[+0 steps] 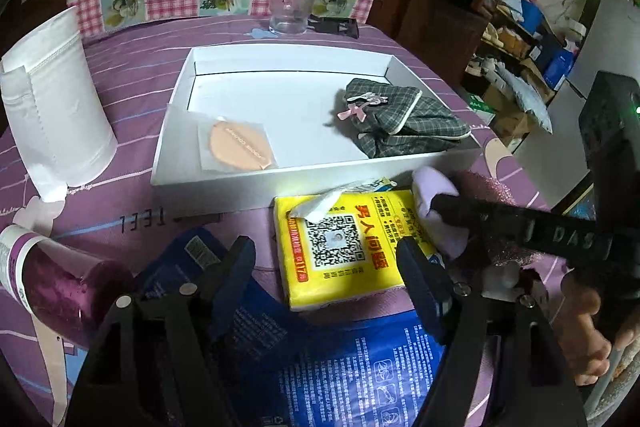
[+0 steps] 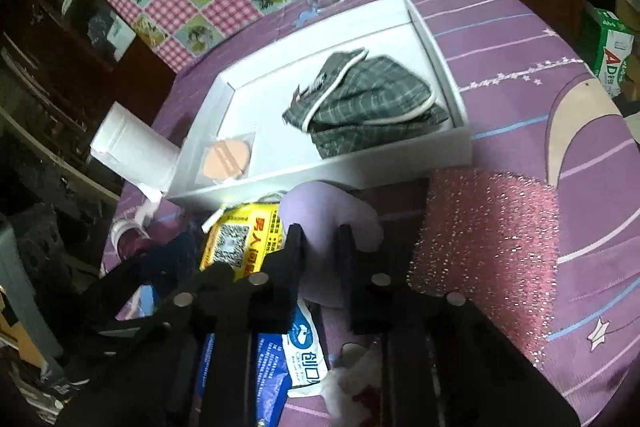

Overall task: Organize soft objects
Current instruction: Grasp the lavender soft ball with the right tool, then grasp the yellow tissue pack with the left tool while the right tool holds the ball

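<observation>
In the right wrist view, the right gripper (image 2: 320, 239) occupies the lower centre of the frame with its fingers closed on a pale purple soft item (image 2: 328, 211), pressing it from both sides. This item lies on the purple cloth of the bench (image 2: 520, 39), just in front of the near wall of the white box (image 2: 360, 171). To its right lies a pink glittery sponge (image 2: 484, 227); to its left, a yellow tissue pack (image 2: 244, 239) rests on a blue packet (image 2: 272, 359). In the left wrist view, the left gripper (image 1: 326, 259) hovers at the lower centre with fingers open, holding nothing; the tissue pack (image 1: 344, 247) sits between and just beyond the fingertips. A purple bottle (image 1: 60, 279) lies at lower left and a white paper roll (image 1: 56, 107) stands at left. Farther up, the box already contains a peach powder puff (image 1: 240, 147) in a clear wrapper and a folded plaid cloth (image 1: 400, 123). A glass cup (image 1: 288, 11) stands behind the box. Hazards: the grip appears to bite only part of the soft item, so it may slip or stretch on lifting. The near wall stands close ahead; a low transfer could snag the item or shove the box. The two grippers work near each other and may collide over the tissue pack.
</observation>
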Demonstrator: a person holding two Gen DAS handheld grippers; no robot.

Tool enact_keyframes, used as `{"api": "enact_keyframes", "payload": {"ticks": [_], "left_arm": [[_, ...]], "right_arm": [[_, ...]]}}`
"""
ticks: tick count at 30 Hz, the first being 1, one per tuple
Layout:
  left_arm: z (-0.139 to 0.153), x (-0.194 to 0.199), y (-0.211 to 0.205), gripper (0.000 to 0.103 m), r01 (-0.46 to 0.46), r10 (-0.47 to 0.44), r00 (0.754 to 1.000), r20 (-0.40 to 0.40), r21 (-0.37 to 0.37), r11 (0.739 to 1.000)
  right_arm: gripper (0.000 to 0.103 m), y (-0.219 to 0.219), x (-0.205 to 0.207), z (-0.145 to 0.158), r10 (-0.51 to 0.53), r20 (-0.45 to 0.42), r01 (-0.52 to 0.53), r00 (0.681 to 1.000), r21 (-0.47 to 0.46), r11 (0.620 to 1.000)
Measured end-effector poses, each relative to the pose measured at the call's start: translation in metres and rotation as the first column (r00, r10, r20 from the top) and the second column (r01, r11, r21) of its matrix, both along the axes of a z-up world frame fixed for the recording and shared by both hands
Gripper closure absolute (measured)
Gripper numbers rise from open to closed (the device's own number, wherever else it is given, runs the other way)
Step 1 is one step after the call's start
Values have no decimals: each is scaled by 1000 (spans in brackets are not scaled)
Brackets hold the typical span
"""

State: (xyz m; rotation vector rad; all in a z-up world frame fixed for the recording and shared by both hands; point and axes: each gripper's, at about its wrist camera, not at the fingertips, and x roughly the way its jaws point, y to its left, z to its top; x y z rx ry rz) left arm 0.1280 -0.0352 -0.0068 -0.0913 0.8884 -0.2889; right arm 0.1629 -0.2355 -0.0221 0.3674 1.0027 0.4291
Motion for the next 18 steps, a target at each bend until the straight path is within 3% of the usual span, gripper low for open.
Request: {"api": "enact_keyframes", "payload": {"ticks": [5, 8, 15, 18], "left_arm": [[9, -8, -1, 34, 32, -31, 998, 46, -11, 999], [1, -2, -4, 34, 25, -25, 1000, 4, 8, 1000], [-16, 16, -19, 34, 18, -15, 996, -83, 39, 999], [-18, 16, -22, 39, 24, -20, 997, -74, 59, 998]], "right_arm": [[86, -15, -11, 25, -39, 102, 34, 994, 52, 998], [86, -20, -15, 35, -67, 141, 60, 988, 53, 997], [86, -21, -13, 37, -76, 126, 67, 989, 74, 995], [86, -20, -11, 37, -77, 129, 67, 989, 80, 995]]}}
